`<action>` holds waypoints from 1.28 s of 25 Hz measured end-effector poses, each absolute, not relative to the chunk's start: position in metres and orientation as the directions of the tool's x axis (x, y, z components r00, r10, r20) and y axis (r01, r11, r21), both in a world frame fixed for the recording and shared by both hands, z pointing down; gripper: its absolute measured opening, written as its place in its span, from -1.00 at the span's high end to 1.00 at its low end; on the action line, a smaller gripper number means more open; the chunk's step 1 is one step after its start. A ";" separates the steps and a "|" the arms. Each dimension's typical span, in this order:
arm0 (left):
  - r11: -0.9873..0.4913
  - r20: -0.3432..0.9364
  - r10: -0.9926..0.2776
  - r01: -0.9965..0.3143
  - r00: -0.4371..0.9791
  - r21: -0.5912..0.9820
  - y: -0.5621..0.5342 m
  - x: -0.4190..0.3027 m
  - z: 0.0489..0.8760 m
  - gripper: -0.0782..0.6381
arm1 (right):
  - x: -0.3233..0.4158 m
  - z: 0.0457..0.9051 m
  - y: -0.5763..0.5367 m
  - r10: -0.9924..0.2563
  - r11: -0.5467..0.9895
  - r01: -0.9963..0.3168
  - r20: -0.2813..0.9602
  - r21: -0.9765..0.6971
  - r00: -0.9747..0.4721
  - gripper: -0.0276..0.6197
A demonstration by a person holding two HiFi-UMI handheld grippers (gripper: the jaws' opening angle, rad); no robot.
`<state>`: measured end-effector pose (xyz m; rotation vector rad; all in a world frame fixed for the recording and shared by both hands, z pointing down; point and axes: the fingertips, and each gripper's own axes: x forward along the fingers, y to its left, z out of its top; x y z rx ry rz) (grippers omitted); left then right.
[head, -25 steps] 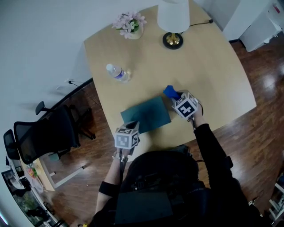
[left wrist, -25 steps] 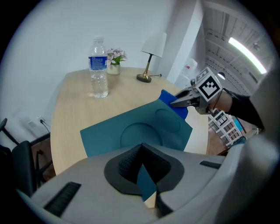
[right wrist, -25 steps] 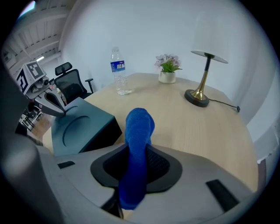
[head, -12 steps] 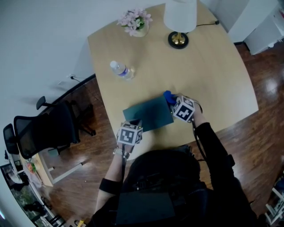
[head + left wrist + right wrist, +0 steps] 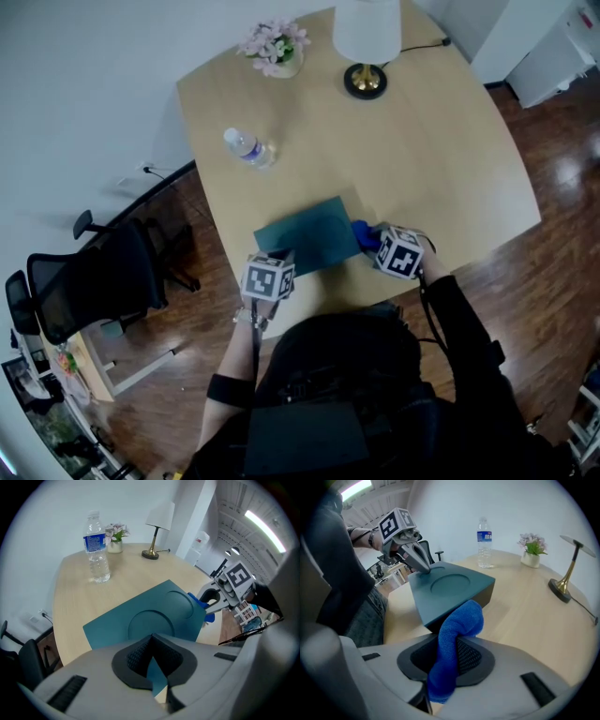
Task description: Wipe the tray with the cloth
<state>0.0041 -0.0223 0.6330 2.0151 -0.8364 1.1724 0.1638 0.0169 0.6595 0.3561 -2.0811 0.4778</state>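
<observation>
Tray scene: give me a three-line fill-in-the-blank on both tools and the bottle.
The right tool grips a ___ cloth.
The left tool is clamped on the ___.
The bottle stands ___ on the table.
Missing words: blue; tray; upright.

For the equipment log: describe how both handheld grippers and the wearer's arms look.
The left gripper and right gripper are light grey plastic shells with black textured pads, each topped by a white cube bearing black square markers. The right arm wears a long black sleeve; the left wrist carries a wristband.
</observation>
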 end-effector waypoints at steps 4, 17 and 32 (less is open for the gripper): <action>-0.586 0.894 -0.196 -0.779 0.403 0.222 -0.023 0.003 0.632 0.78 | 0.167 0.661 0.051 -0.048 0.872 -0.439 0.854 -0.217 -0.518 0.61; -0.591 0.901 -0.193 -0.779 0.389 0.210 -0.022 0.005 0.631 0.78 | 0.194 0.653 0.088 0.018 0.850 -0.434 0.840 -0.298 -0.542 0.61; -0.595 0.917 -0.171 -0.779 0.362 0.197 -0.020 0.006 0.633 0.78 | 0.169 0.670 -0.110 -0.191 0.854 -0.514 0.876 -0.074 -0.443 0.61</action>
